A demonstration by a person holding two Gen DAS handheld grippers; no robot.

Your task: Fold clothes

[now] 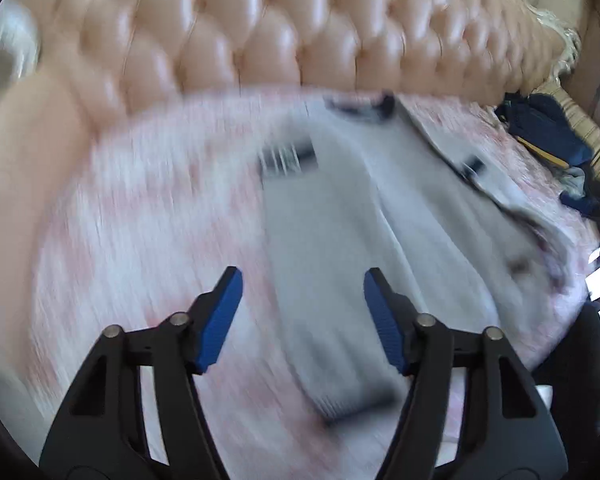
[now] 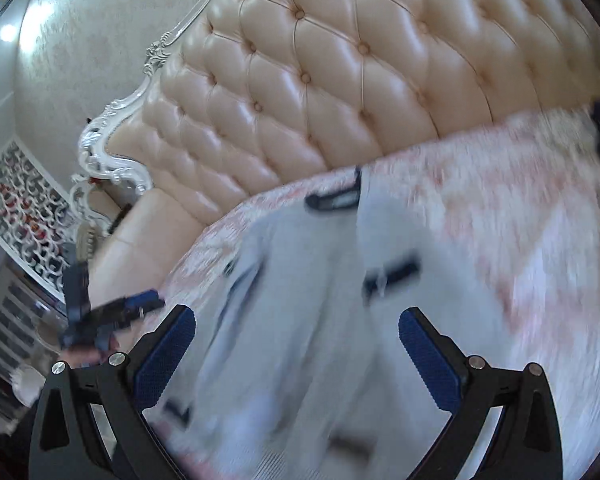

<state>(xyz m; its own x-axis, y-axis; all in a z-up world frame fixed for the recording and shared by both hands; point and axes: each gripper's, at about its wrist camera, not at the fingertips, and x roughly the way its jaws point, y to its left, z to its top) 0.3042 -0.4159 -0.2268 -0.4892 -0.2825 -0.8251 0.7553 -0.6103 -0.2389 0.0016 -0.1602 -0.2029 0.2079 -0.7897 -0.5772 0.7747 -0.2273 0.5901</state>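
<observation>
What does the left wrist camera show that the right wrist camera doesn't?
Only the left wrist view shows the dark blue clothes heaped at the bed's far right. Only the right wrist view shows the white carved bed frame and the left tool from outside. Both show the light grey garment spread on the pink bedspread, below the tufted headboard.

Pale grey-white garment w/ dark trim, spread mostly flat on pink bedspread, collar end twd headboard; right edge rumpled. Blurred, details unclear. Same garment in right view.
</observation>
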